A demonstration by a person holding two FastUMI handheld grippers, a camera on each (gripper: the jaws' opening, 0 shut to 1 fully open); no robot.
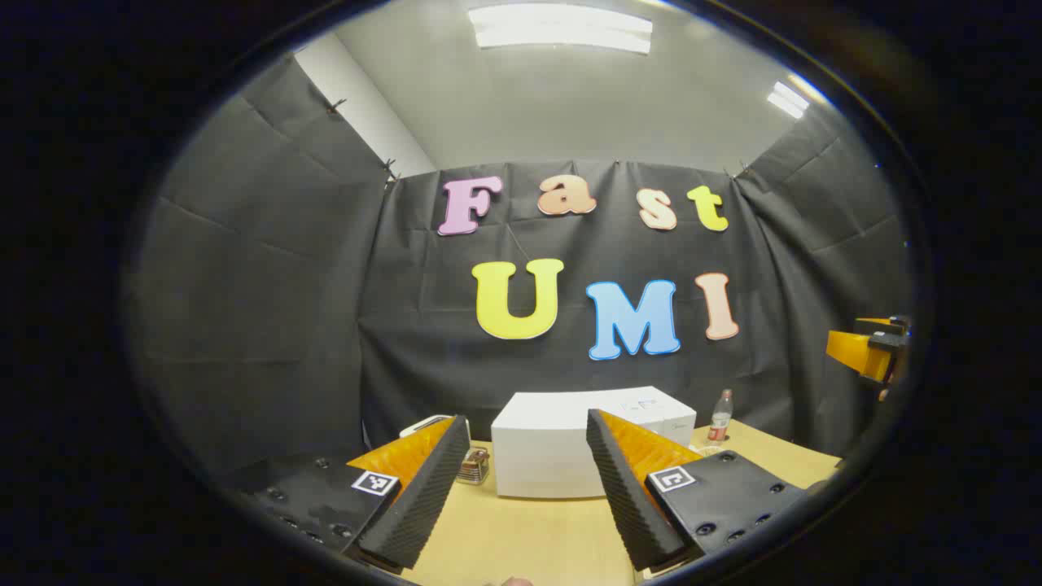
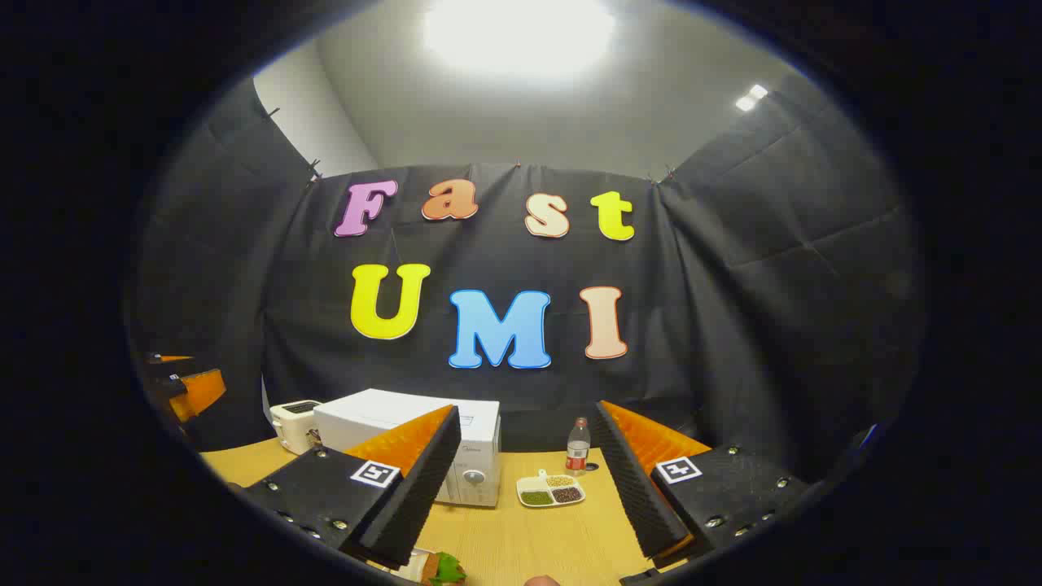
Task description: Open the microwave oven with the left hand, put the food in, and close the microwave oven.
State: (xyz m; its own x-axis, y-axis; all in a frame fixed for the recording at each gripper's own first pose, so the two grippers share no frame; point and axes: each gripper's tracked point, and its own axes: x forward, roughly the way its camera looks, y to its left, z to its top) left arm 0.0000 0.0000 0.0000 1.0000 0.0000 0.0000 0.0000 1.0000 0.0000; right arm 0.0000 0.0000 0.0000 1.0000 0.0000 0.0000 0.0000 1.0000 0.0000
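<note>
A white microwave (image 1: 544,456) stands shut on the wooden table, straight ahead of my left gripper (image 1: 527,417), which is open, empty and held short of it. In the right gripper view the microwave (image 2: 383,417) sits to the left, its dial panel (image 2: 475,476) facing me. A small divided plate (image 2: 551,491) of food lies just to its right. Some food with a green leaf (image 2: 444,568) peeks in at the bottom edge. My right gripper (image 2: 525,408) is open and empty above the table. Each gripper shows at the edge of the other's view: the right gripper (image 1: 867,350) and the left gripper (image 2: 183,387).
A white toaster (image 2: 295,423) stands left of the microwave, and a small glass jar (image 1: 474,466) sits by its front left corner. A drink bottle (image 2: 577,446) stands behind the divided plate. The wooden table (image 2: 529,537) stretches toward me.
</note>
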